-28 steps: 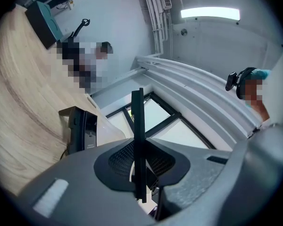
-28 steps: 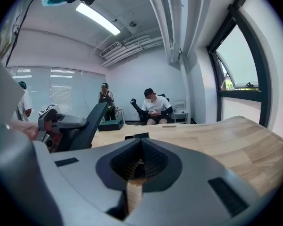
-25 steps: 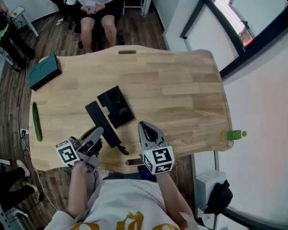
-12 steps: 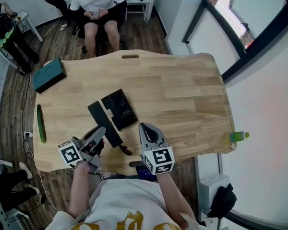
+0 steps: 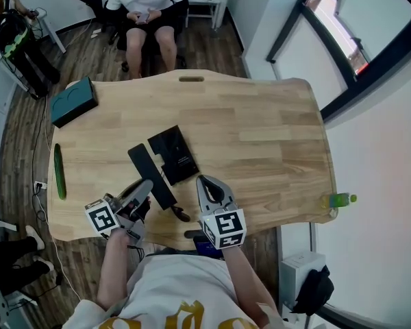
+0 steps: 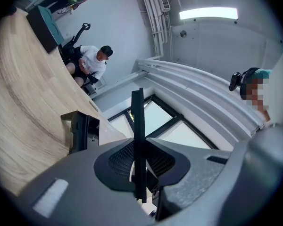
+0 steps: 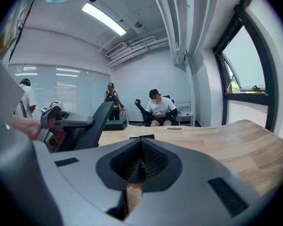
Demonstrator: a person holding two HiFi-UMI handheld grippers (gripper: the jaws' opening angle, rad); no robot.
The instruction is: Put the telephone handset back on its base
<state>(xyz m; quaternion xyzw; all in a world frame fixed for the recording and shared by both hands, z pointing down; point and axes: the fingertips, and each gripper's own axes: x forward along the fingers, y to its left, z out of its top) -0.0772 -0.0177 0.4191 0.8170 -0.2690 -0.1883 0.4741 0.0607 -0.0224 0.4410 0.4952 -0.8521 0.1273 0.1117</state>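
Near the table's (image 5: 260,136) front edge, the left gripper (image 5: 142,189) clamps the handset (image 5: 145,164) beside its base (image 5: 175,153), while the right gripper (image 5: 207,184) is closed on nothing.

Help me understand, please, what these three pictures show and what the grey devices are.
There is no robot here. A person at a wooden table holds a two-jaw gripper in each hand. The head view looks down from a camera on the person's head. The other two views come from cameras riding on the grippers, each looking along its own jaws. The left gripper is clamped on a black telephone handset. The right gripper is closed and empty. The black phone base lies beside the handset. Also on the table are a teal box, a cucumber and a green bottle.
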